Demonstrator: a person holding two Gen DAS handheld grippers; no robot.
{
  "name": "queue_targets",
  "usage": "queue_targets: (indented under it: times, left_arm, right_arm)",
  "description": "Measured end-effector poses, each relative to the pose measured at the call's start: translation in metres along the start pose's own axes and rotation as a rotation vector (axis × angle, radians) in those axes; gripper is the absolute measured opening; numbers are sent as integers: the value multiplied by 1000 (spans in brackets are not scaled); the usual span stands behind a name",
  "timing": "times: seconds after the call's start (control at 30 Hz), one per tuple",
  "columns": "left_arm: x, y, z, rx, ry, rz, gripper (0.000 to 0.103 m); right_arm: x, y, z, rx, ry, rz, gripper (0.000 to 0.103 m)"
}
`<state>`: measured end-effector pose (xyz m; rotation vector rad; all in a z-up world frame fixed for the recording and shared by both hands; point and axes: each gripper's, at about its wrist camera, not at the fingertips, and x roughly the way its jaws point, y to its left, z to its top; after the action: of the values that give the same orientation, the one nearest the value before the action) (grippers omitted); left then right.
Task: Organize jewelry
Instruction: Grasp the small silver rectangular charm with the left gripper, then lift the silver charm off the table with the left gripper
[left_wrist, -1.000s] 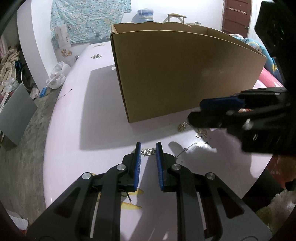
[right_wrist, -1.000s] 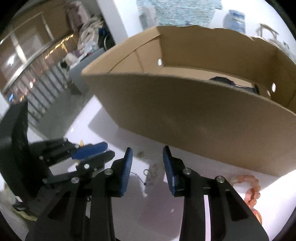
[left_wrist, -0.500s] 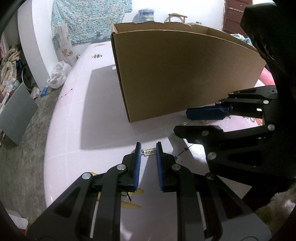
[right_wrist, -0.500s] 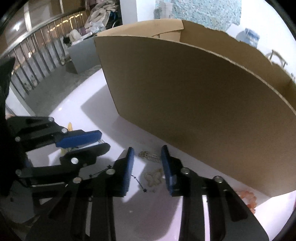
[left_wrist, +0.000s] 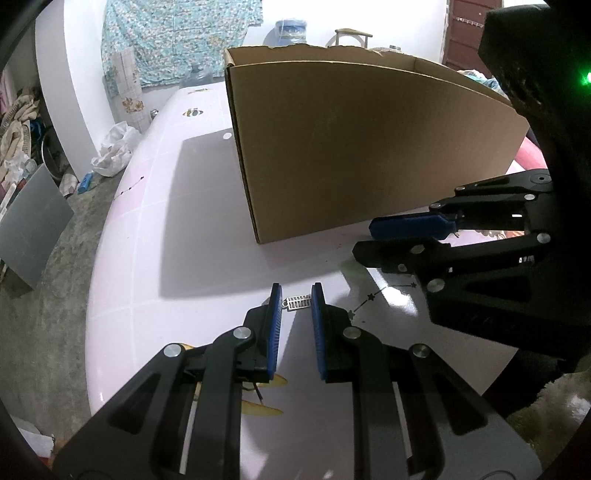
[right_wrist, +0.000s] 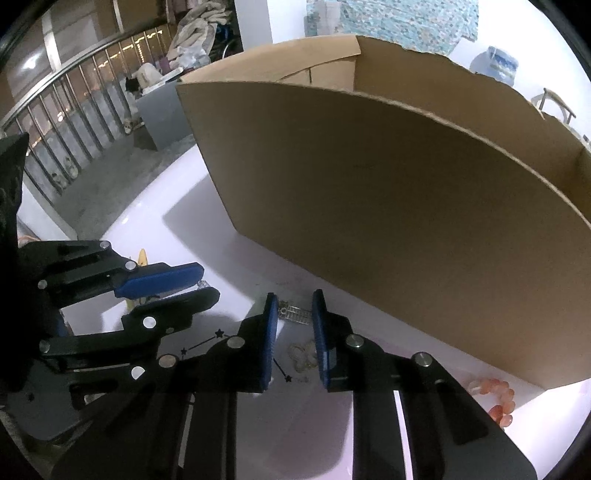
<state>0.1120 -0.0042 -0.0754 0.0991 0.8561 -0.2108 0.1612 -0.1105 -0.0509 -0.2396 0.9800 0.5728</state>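
Note:
A big open cardboard box (left_wrist: 362, 147) (right_wrist: 388, 177) stands on the pale pink table (left_wrist: 155, 251). My left gripper (left_wrist: 295, 295) is open low over the table, a small silver grid earring (left_wrist: 298, 302) between its fingertips. My right gripper (right_wrist: 293, 301) is open, low, with a second silver grid earring (right_wrist: 295, 314) between its tips and a pale butterfly piece (right_wrist: 303, 356) between its fingers. It also shows in the left wrist view (left_wrist: 373, 240). A thin black star chain (left_wrist: 380, 293) (right_wrist: 207, 341) lies between the two grippers. An orange bead bracelet (right_wrist: 496, 398) lies at the right.
The box wall rises close behind both grippers. The table's left edge (left_wrist: 92, 295) drops to a grey floor with a grey panel (left_wrist: 29, 229) and clutter. A railing (right_wrist: 74, 122) runs behind on the left. Yellow prints (left_wrist: 262, 406) mark the table near me.
My right gripper has come down and forward to the table beside the box, its jaws narrowing a little around the second earring. The left gripper has stayed still.

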Motion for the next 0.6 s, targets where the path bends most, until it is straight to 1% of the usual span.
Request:
queue_targets:
  times: [0.07, 0.13, 0.17, 0.23, 0.3, 0.37, 0.5, 0.6]
  left_arm:
    - [0, 1, -1, -4, -2, -4, 15]
    - [0, 3, -1, -7, -4, -2, 11]
    - [0, 4, -1, -11, -3, -1, 11]
    - [-1, 5, -1, -17, -3, -1, 7]
    - [-1, 6, -2, -22, -7, -1, 5]
    - [-2, 6, -3, -27, -5, 3, 0]
    - [-6, 8, -4, -48, -12, -8, 0]
    - [-14, 8, -4, -48, -28, -1, 0]
  right_arm:
    - [-2, -1, -2, 4, -7, 3, 19]
    - [-6, -3, -3, 6, -15, 4, 19]
    - [-8, -4, -3, 7, -18, 5, 19]
    - [-16, -7, -5, 7, -30, 5, 19]
    - [-22, -8, -7, 4, -41, 3, 19]
    - [-29, -9, -10, 5, -51, 1, 19]
    - [-43, -16, -14, 21, -67, 6, 19]
    - [-50, -19, -18, 30, -79, 12, 19]
